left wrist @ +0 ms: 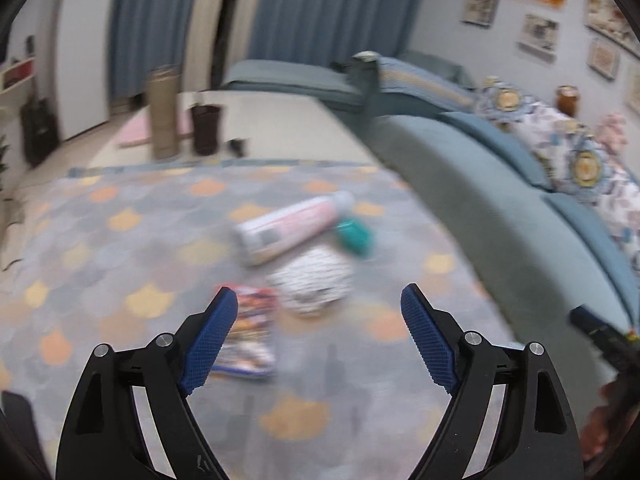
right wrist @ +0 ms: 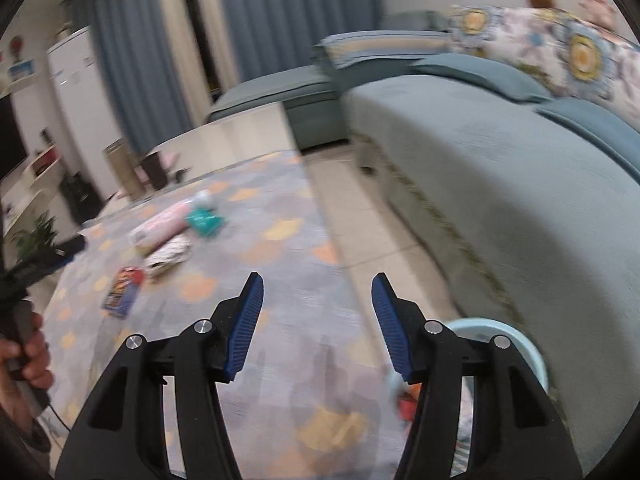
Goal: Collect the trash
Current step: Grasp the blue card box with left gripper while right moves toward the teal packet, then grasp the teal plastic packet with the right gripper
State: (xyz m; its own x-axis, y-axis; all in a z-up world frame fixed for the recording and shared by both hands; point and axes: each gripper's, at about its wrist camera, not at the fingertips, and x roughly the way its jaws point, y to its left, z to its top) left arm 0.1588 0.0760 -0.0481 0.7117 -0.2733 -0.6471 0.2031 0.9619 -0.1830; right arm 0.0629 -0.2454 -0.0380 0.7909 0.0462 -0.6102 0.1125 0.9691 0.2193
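Likely light and crinkly, the snack packet beside the pink tube suits an edge pinch; both grippers' fingers stand apart, empty.

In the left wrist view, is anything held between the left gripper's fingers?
No. The left gripper stands open and empty above the rug, with the trash items beyond its fingertips.

a patterned rug in grey with orange and yellow shapes is spread over a pale tiled floor. a teal sofa is set along its edge, with floral cushions on top. blue curtains are hung behind. framed pictures are mounted on the wall. what may be a tall woven bin is blurred beside a dark one.
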